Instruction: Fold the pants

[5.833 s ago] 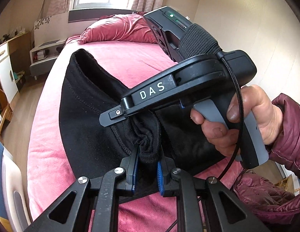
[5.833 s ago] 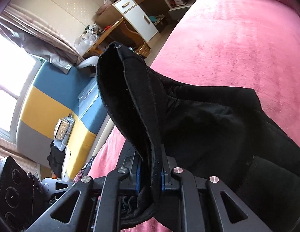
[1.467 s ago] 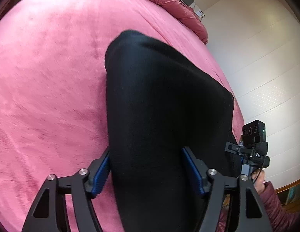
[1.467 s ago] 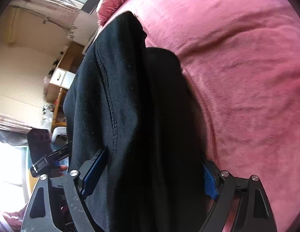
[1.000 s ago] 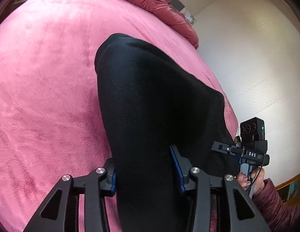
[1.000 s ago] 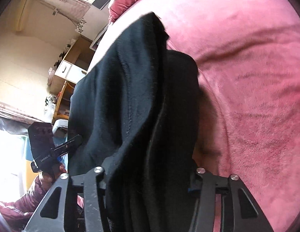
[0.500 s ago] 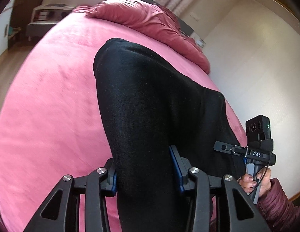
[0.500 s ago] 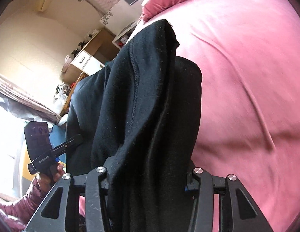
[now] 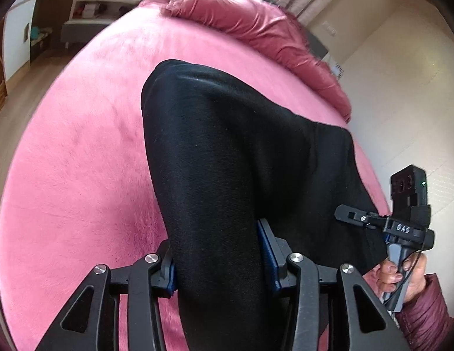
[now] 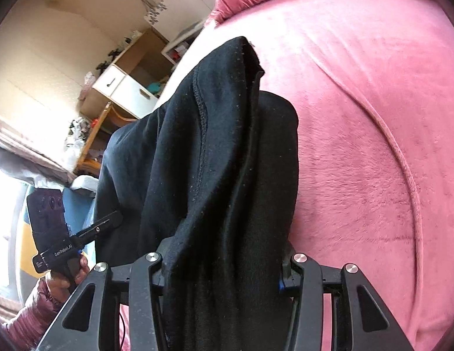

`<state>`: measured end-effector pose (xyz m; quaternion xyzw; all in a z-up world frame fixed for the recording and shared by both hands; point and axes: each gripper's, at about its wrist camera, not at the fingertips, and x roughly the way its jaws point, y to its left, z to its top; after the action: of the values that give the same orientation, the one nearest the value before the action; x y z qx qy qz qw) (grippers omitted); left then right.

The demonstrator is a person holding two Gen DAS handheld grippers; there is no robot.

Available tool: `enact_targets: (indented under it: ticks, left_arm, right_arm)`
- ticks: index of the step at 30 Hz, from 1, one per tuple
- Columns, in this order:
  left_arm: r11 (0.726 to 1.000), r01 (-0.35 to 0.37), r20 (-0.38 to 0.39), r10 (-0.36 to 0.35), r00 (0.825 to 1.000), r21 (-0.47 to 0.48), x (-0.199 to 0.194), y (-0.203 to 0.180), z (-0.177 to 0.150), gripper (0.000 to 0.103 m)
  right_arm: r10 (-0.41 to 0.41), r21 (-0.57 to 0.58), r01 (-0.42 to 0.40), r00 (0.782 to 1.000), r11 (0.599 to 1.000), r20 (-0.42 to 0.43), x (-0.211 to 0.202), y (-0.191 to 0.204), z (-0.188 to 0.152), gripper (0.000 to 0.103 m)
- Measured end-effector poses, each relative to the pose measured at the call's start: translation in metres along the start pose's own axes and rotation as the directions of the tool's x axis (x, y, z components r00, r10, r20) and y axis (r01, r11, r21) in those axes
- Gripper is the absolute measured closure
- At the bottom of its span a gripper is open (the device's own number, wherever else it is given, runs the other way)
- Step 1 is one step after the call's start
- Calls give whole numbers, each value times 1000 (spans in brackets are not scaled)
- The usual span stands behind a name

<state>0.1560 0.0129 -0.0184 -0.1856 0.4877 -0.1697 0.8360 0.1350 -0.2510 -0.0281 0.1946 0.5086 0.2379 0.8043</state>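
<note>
Gripping the folded pants (image 9: 227, 161) above the bed (image 9: 80, 161), the right gripper (image 10: 224, 266) clamps its end while the left gripper (image 9: 218, 257), jaws opening, loosens; next, lay them flat.

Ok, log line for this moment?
left gripper: opening, pants between jaws | right gripper: clamping pants | pants raised over bed

Left hand-held gripper (image 9: 218, 259) angles downward, jaws opening (fabric between them); right hand-held gripper (image 10: 224, 272) clamped likewise.
</note>
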Motion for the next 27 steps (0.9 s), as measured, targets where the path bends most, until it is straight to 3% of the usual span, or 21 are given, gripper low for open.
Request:
enact_targets:
  ticks: [2,4,8,13,18,27]
  left_arm:
    - [999,-31,-2,31,1000,-8,12,2,-3,45]
    - [999,-5,12,6,1000,-35,16,7,-6,41]
    - [999,-7,28,8,1000,-35,19,5,-6,38]
    - [997,-78,48,78,996,-2,12,-7,-5,35]
    - [983,-176,102,171,980,49,-1,-28,-3,35]
    - [962,-257,182,238,954,92,-31,-44,-22,35]
  right_arm:
    - [-5,36,6,1000,999,-21,12,-15,0,52]
    - [-10,54,11,1000,998,-19,20,-25,-6,48]
    - [31,82,-32,999,996,17,27,-29,-10,46]
    - [31,88,-33,999,996,22,21,-35,-15,42]
    - [-19,110,17,1000,994,20,5,-45,-20,30]
    - [-158,88,151,984,985,82,-24,-28,-25,28]
